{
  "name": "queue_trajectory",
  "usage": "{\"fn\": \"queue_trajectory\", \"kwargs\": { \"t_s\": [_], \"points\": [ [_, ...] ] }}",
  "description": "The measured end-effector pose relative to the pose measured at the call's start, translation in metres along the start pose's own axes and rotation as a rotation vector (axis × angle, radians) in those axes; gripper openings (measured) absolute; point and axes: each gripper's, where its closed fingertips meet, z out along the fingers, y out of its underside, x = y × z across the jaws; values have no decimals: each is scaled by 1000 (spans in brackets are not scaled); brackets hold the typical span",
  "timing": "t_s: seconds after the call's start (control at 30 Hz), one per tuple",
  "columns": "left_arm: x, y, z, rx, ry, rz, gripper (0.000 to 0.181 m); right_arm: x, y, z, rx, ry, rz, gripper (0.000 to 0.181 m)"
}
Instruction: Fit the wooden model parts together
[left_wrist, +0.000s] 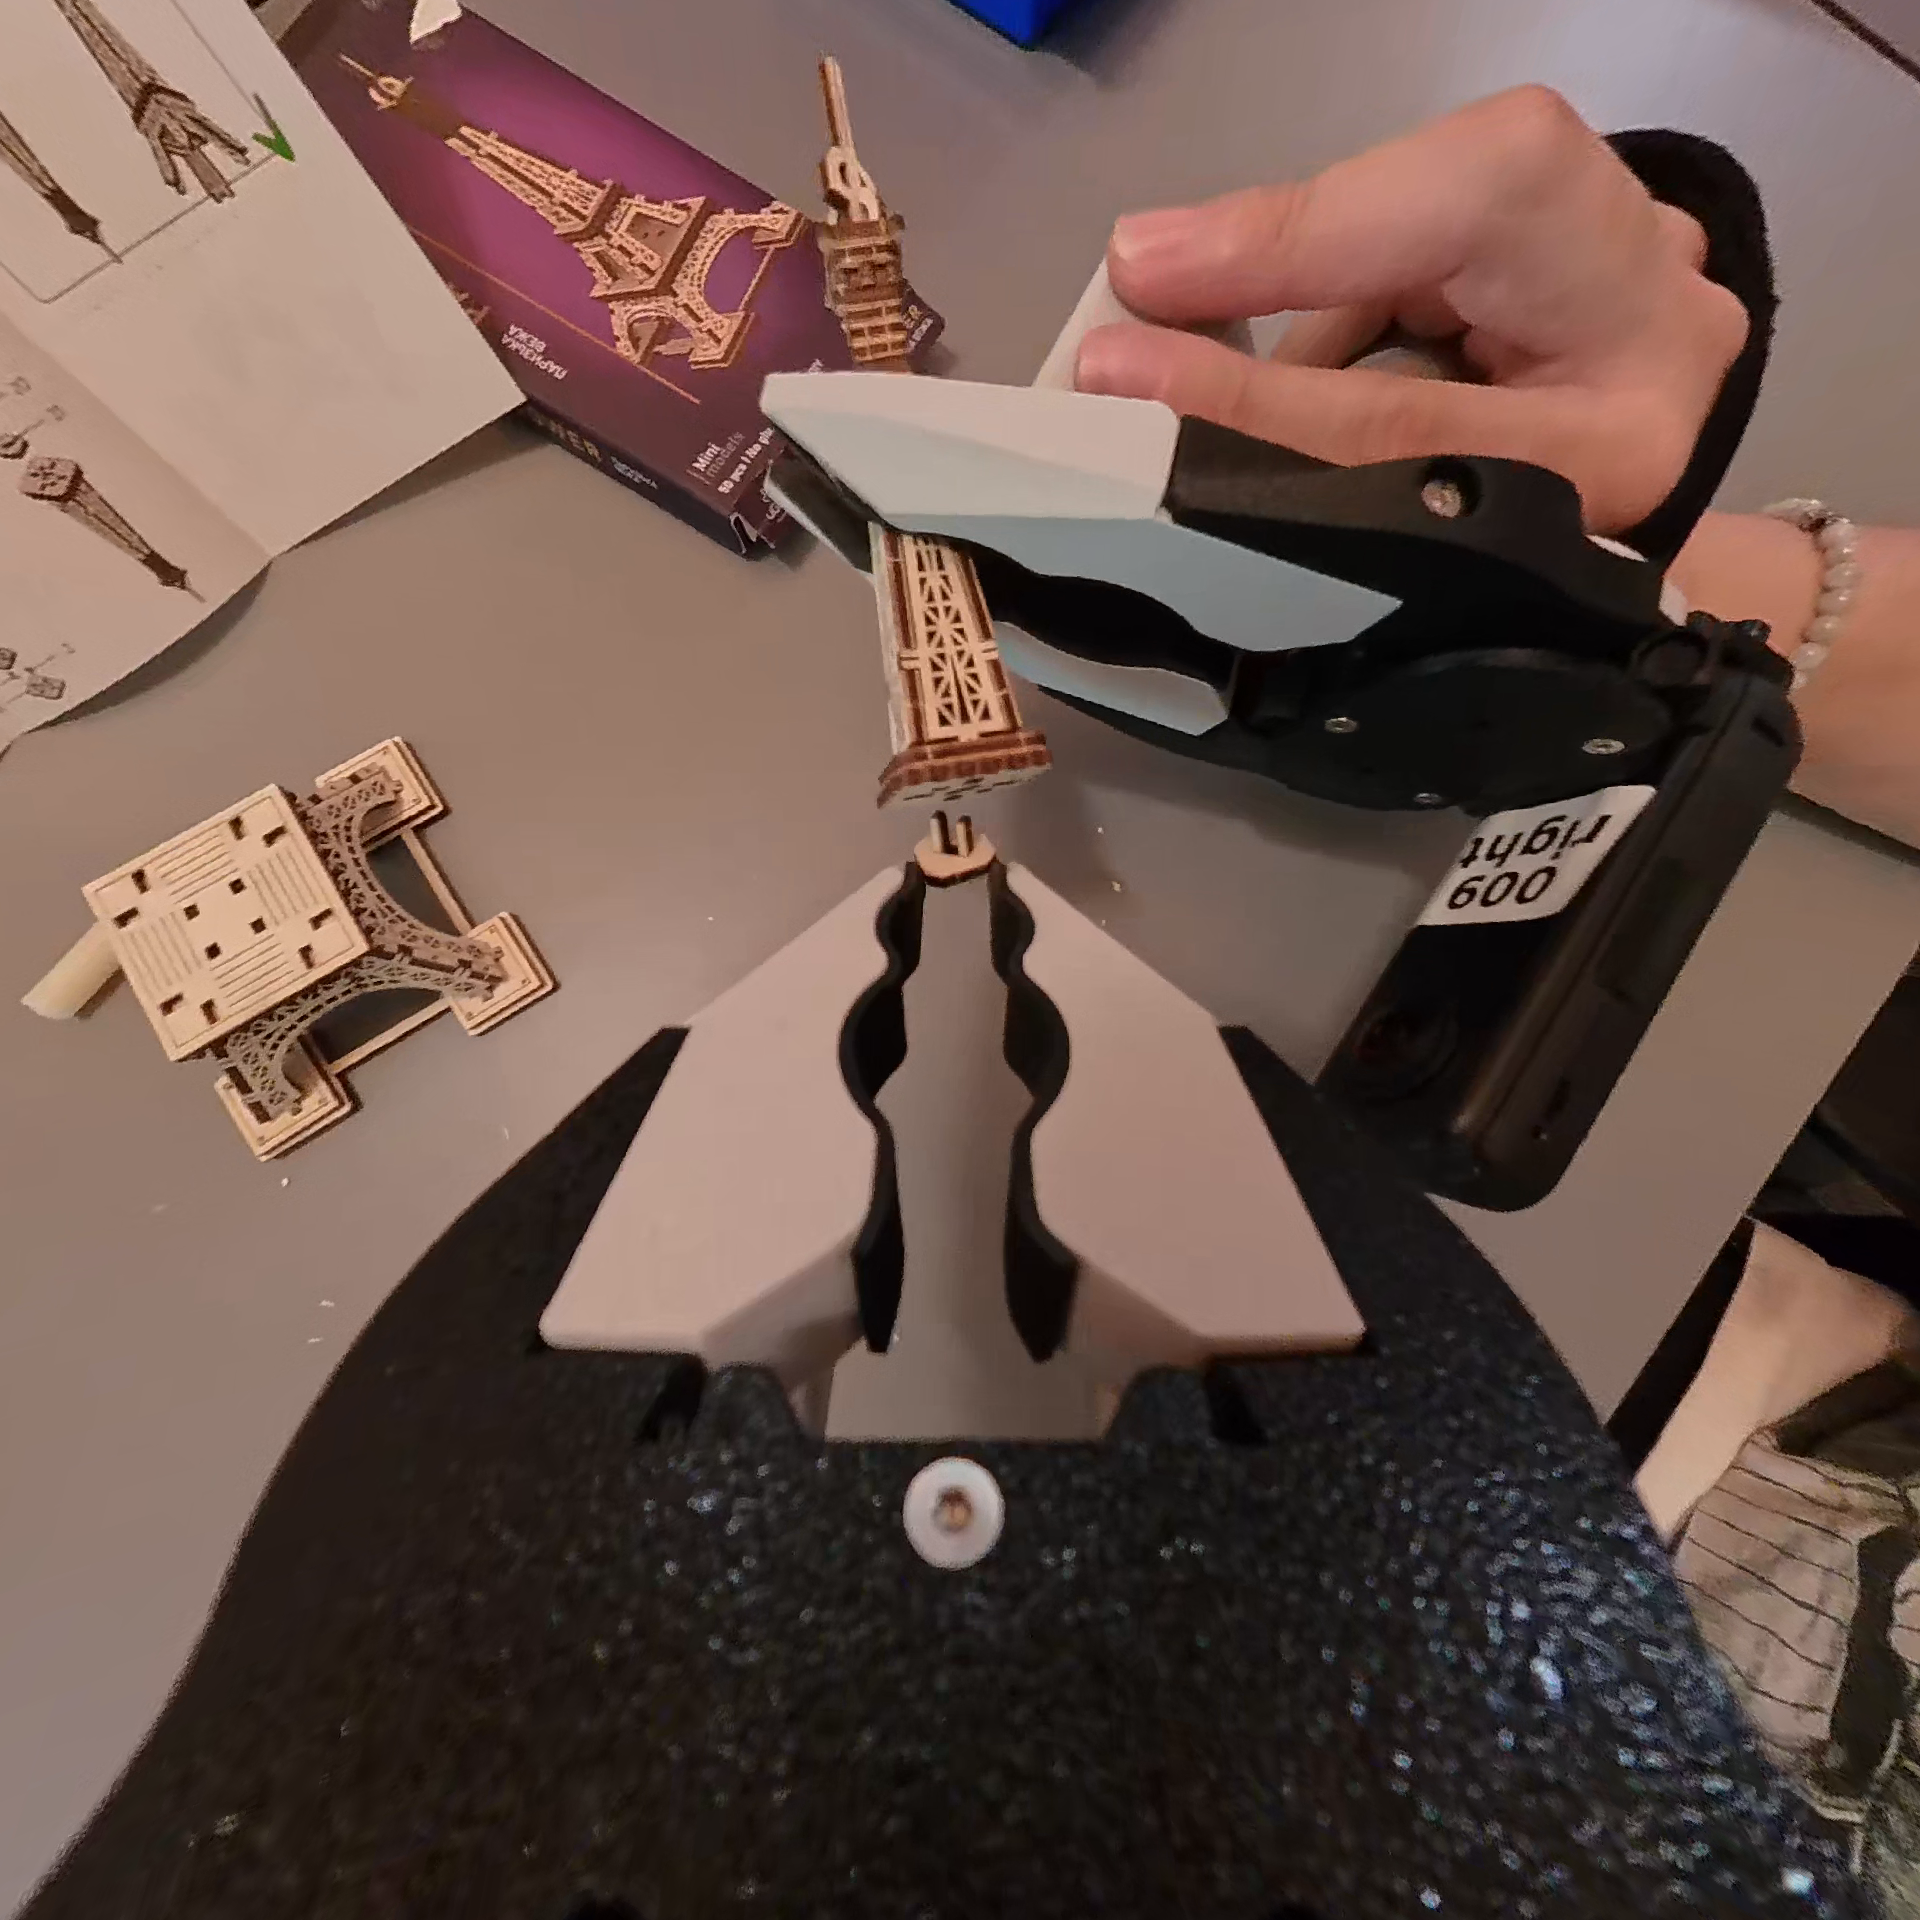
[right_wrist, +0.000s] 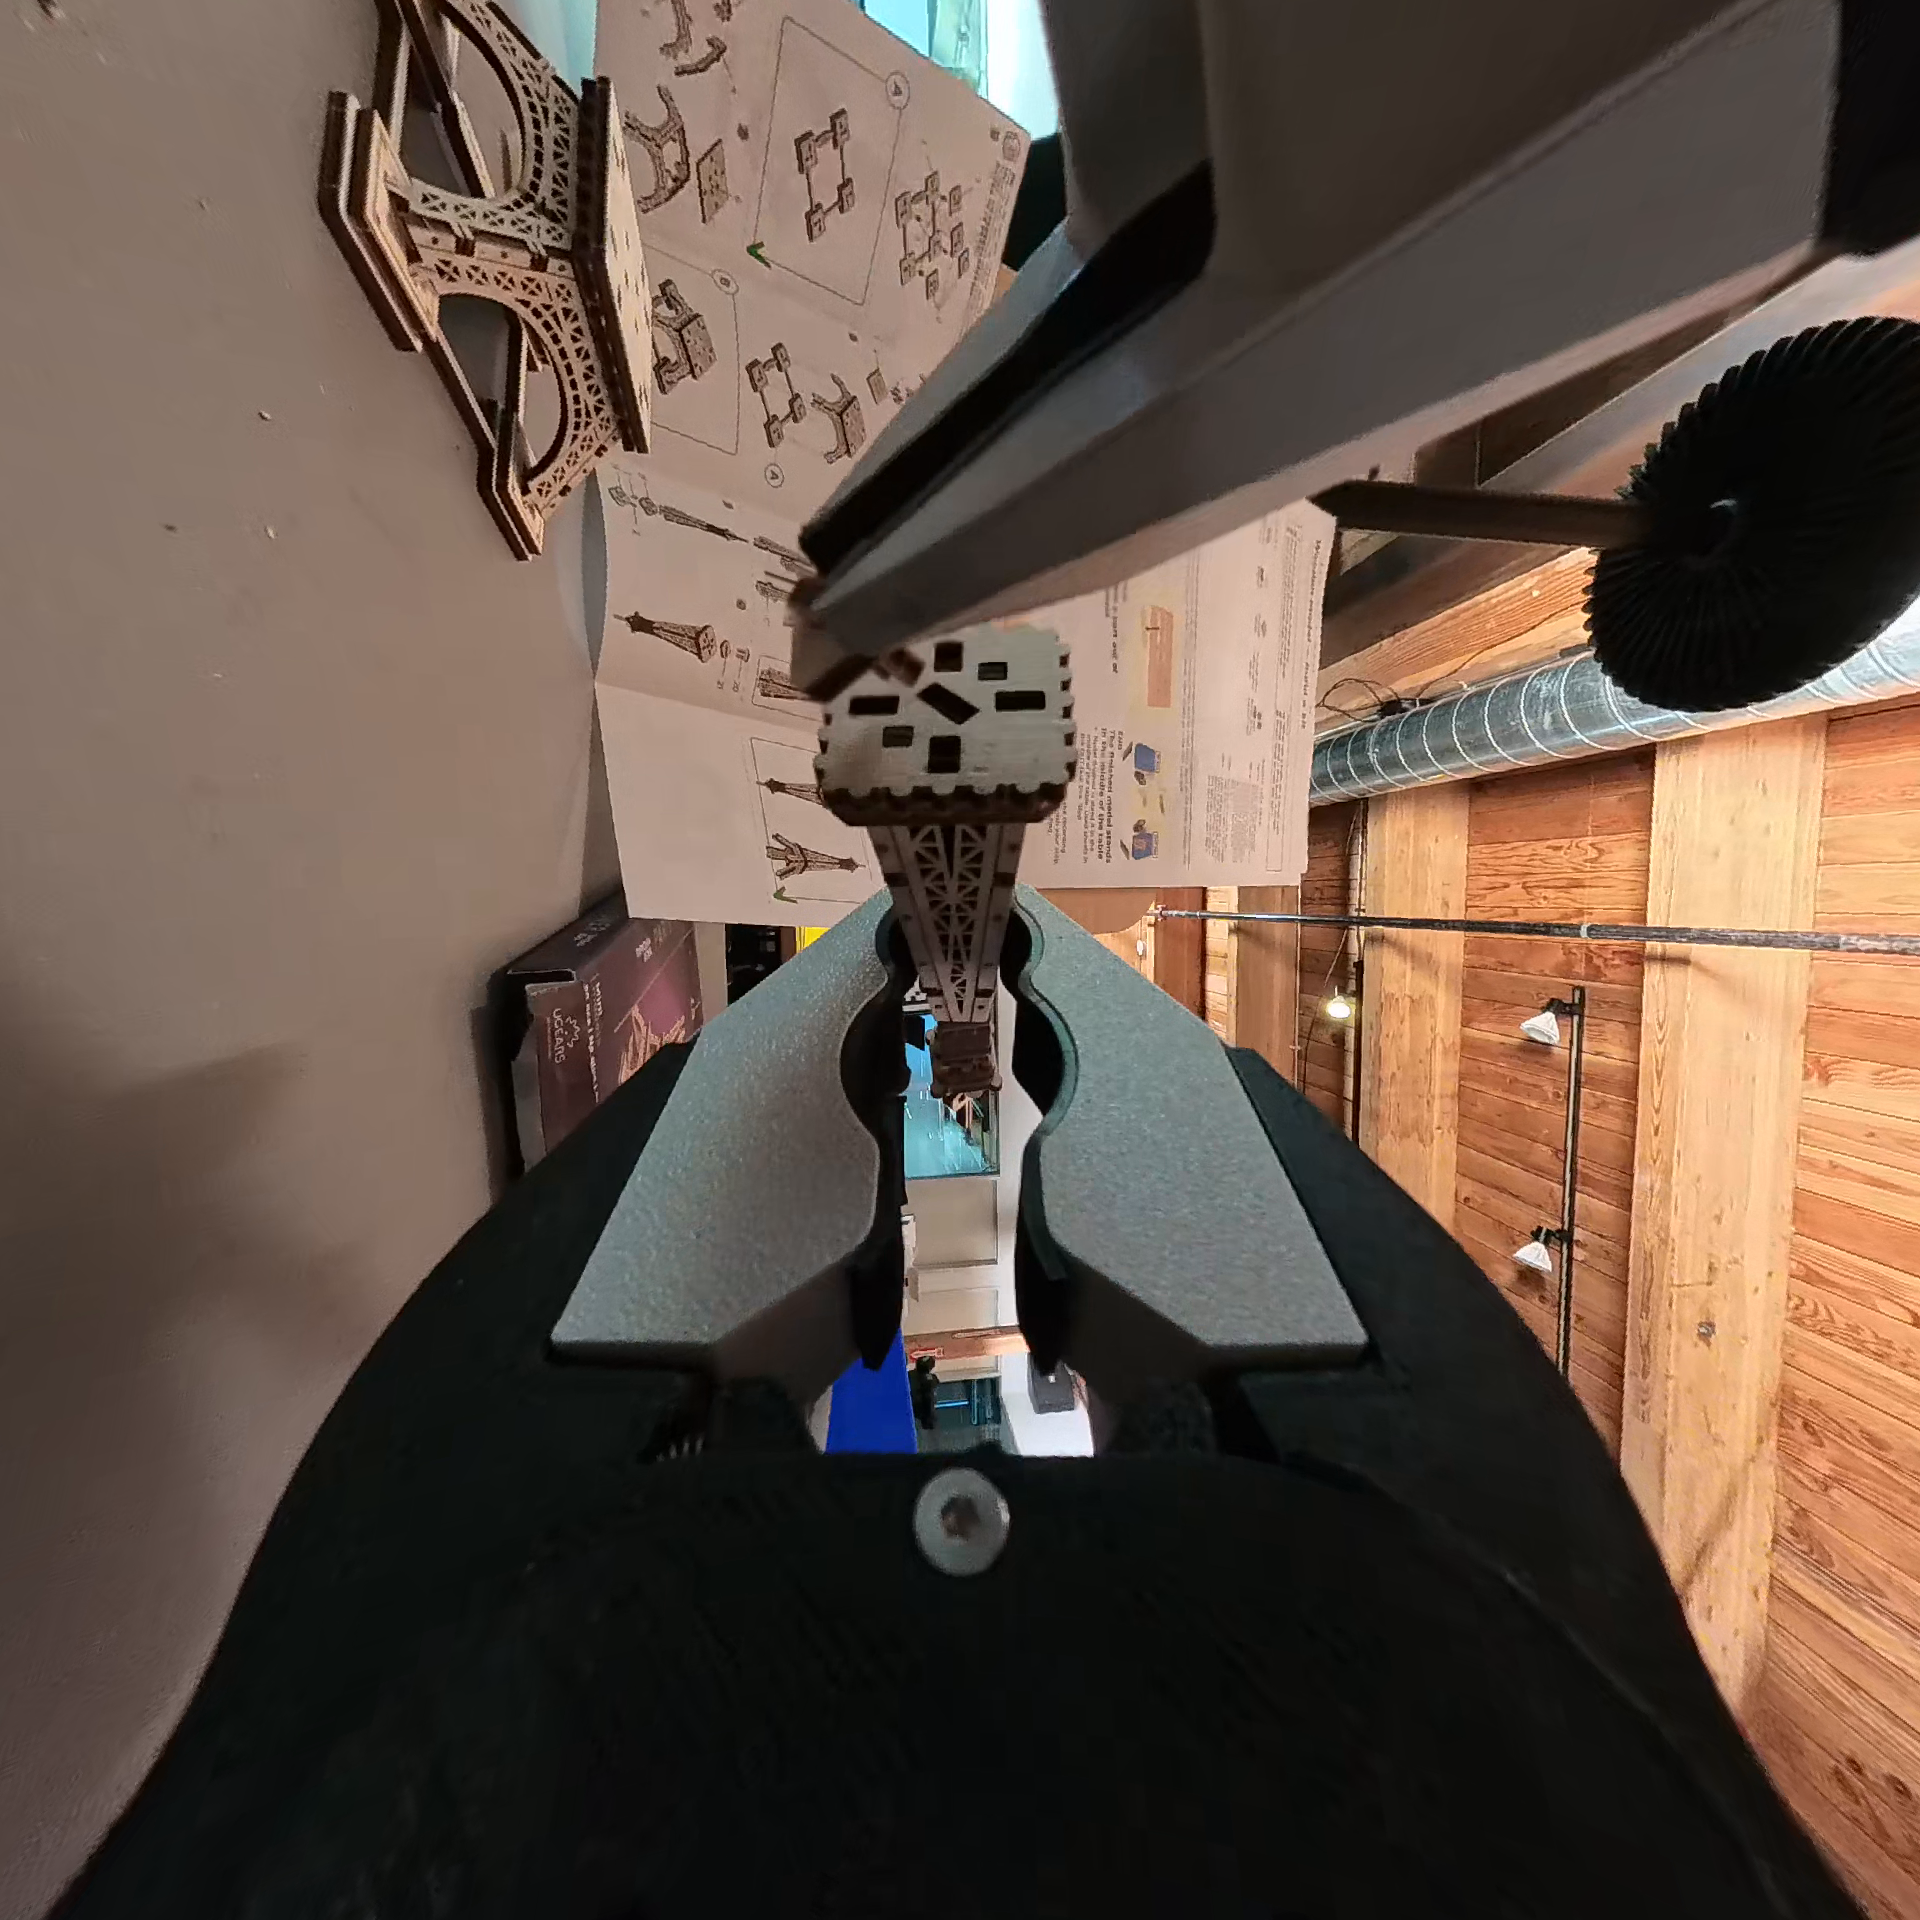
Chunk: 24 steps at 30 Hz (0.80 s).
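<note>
Grey surface spreads under my left wrist view, where my left gripper (left_wrist: 961, 883) has its jaws pinched on a small wooden connector (left_wrist: 954, 854) whose prongs point at the underside of the tower spire (left_wrist: 951, 665), just apart from it. From the right wrist view, my right gripper (right_wrist: 951, 940) clamps that spire's shaft, its slotted base plate (right_wrist: 943, 717) facing me, long axis in line with the connector

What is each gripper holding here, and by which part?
Right gripper: tower section, gripped mid-shaft. Left gripper: small wooden connector, pinched at fingertips.

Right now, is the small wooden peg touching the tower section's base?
Apart. The left wrist view shows table between the small wooden peg and the tower section.
</note>
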Motion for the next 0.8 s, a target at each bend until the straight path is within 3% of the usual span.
{"fn": "queue_trajectory", "kwargs": {
  "t_s": [0.03,0.43,0.8],
  "points": [
    [-1,0,0,0,-6,0,11,0,0,0,1,0,-6,12],
    [-6,5,3,-53,-59,18,10,-7,-3,1,-43,-22,-84,13],
    [-15,35,17,-269,-7,-43,10,-35,-21,3,-60,-121,-205,12]
  ]
}}
